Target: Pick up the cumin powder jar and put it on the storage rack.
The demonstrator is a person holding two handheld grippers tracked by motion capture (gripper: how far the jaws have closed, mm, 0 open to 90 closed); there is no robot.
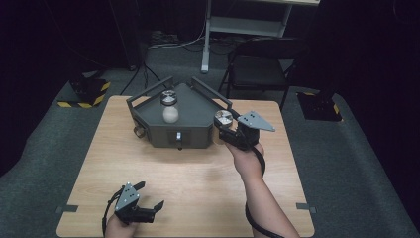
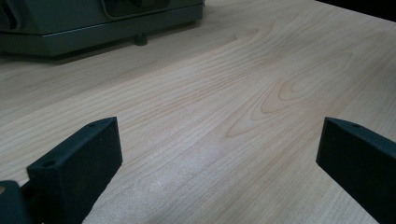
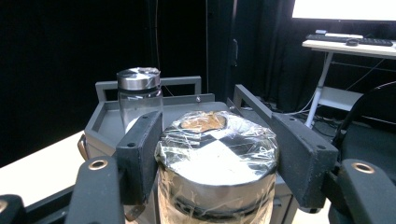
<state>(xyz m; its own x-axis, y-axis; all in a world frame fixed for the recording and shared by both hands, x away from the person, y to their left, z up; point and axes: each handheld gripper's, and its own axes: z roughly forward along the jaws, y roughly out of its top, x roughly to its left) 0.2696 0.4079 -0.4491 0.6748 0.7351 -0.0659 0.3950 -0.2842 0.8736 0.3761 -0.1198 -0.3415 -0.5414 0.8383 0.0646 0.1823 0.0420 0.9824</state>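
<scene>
My right gripper [image 1: 224, 128] is shut on a glass jar [image 1: 223, 118] with a shiny foil-covered lid, held upright in the air off the front right corner of a grey tray [image 1: 195, 119] with handle rails. In the right gripper view, both black jaws of the right gripper [image 3: 222, 147] press on the sides of the held jar [image 3: 217, 163]. A second jar [image 1: 170, 106], silver-lidded with white contents, stands on the tray; the second jar [image 3: 139, 95] appears beyond the left jaw. My left gripper [image 1: 150, 195] rests open near the table's front left, and the left gripper [image 2: 219, 144] has nothing between its jaws.
The wooden table [image 1: 198, 183] has bare surface between the tray and its front edge. A folding chair [image 1: 257, 69] and a white desk frame [image 1: 218, 25] stand behind it. Yellow-and-black striped bases [image 1: 86, 91] sit on the floor at both sides.
</scene>
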